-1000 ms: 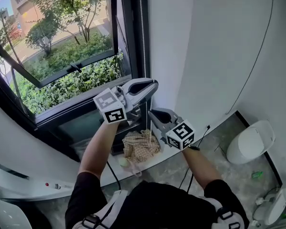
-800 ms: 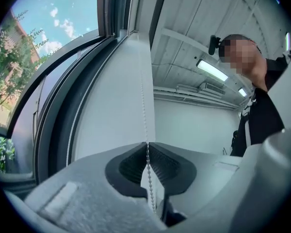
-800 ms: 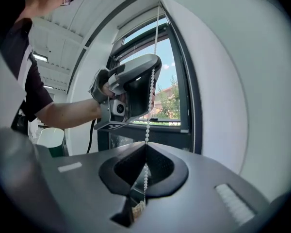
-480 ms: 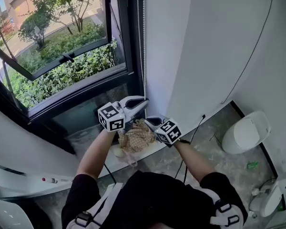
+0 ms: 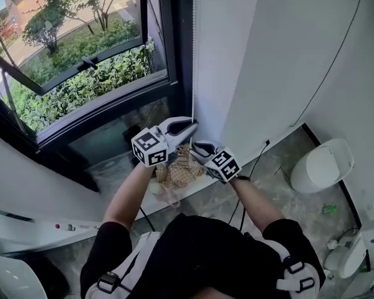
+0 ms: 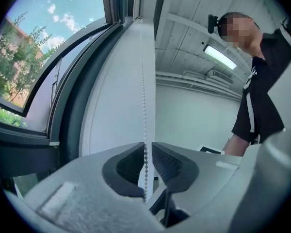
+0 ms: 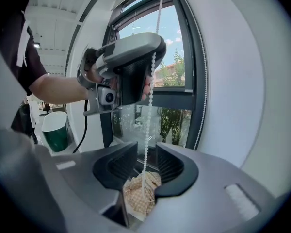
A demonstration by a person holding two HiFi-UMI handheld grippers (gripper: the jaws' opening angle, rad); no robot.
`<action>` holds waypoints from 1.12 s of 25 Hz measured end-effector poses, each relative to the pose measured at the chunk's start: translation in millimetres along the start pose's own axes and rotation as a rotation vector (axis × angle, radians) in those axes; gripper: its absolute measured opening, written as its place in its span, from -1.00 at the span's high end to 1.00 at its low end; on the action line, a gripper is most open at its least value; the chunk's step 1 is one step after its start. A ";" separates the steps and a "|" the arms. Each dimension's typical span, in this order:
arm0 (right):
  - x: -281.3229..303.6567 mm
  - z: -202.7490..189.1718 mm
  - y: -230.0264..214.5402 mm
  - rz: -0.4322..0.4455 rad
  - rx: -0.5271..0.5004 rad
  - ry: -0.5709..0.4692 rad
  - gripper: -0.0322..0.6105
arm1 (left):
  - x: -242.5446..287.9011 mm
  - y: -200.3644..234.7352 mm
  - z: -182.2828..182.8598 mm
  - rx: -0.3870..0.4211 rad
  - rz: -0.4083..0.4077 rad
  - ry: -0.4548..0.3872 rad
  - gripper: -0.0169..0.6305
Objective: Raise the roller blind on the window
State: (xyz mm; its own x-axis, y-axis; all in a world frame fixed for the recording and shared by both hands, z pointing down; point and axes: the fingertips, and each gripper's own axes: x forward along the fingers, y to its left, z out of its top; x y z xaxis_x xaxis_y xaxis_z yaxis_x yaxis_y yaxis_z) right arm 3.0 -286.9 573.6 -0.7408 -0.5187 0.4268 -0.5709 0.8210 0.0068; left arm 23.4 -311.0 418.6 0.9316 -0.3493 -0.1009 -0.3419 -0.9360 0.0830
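Note:
A white bead chain (image 5: 193, 55) hangs down the window frame's right side, next to the white wall. The window (image 5: 81, 67) shows trees and hedge outside; no blind is in view. My left gripper (image 5: 190, 128) is low on the chain, and the chain (image 6: 144, 106) runs through its narrow gap without being pinched (image 6: 146, 147). My right gripper (image 5: 196, 148) sits just below it, with the chain (image 7: 150, 96) hanging loose between its wide jaws (image 7: 146, 149). Both pairs of jaws have just been opening.
A checked cloth bag (image 5: 177, 167) lies on the sill under the grippers, with a small pale ball (image 5: 156, 189) beside it. A white round bin (image 5: 324, 167) stands on the floor at right. A black cable (image 5: 336, 61) runs down the wall.
Both grippers have come down along the chain, from level with the window's lower frame to just above the sill and bag. The outside view has shifted a little.

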 end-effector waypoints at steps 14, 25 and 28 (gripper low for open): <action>-30.9 45.7 4.1 -0.165 0.049 -0.242 0.39 | -61.3 38.1 -18.4 0.030 0.259 0.039 0.47; -62.3 36.9 36.6 -0.272 0.170 -0.355 0.56 | -100.5 -16.6 -19.7 -0.088 0.179 -0.097 0.47; -70.3 33.0 50.1 -0.263 0.162 -0.359 0.58 | -107.8 -34.1 -26.5 -0.094 0.185 -0.095 0.47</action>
State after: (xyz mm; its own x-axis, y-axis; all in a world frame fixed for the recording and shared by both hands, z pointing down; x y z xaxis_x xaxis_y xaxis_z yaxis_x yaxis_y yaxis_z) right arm 14.8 -217.2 514.1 -0.6226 -0.7774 0.0898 -0.7825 0.6175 -0.0800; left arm -62.1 -240.2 452.8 0.8367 -0.5214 -0.1676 -0.4890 -0.8490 0.2000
